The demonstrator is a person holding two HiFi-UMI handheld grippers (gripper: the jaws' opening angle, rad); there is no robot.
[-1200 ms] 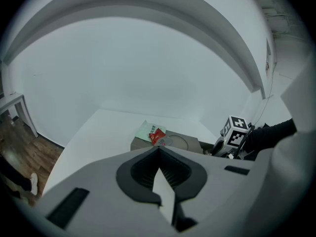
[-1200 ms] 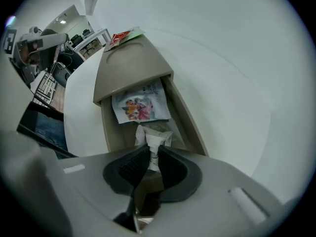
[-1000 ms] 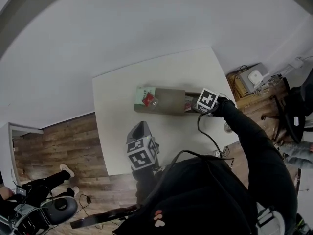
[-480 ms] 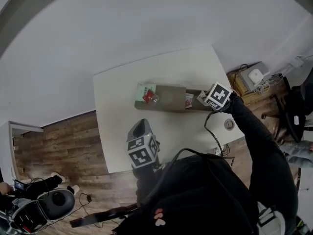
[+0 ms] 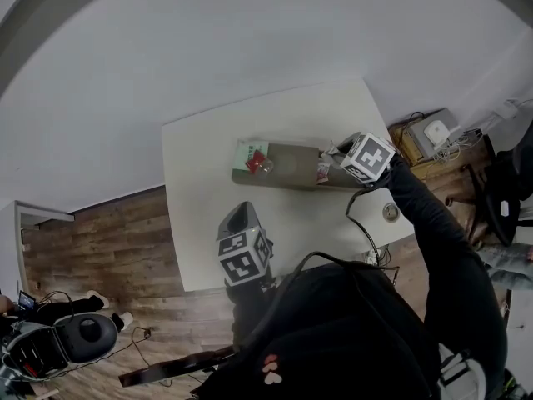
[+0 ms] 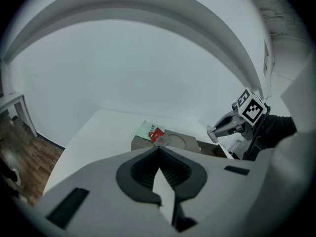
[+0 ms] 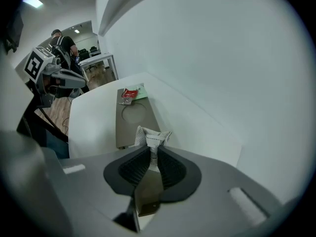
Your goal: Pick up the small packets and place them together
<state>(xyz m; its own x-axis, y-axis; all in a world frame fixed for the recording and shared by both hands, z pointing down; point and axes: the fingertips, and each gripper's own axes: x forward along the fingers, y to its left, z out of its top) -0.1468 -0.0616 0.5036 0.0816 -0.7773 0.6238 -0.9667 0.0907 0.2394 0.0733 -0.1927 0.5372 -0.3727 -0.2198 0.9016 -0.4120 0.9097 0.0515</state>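
My white worktop (image 5: pixel 200 223) carries a long brown tray (image 5: pixel 291 167). My left hand-held gripper (image 6: pixel 158 149) sits on my side of the tray, jaws together. My right hand-held gripper (image 7: pixel 149 151) is above the tray's right end, clamped on a small white packet (image 7: pixel 153 136). At the tray's left end, a green packet (image 5: pixel 245 151) lies under a red packet (image 5: pixel 255 164).

No word, brand or number is legible. Sole signs: black-and-white square code patterns on the white marker cube (image 5: pixel 242 258) of the left claw (image 6: pixel 158 149) and the matching cube (image 5: pixel 367 158) of the right claw (image 7: pixel 149 154). Any print on the white crumpled packet (image 7: pixel 153 137) cannot be made out.
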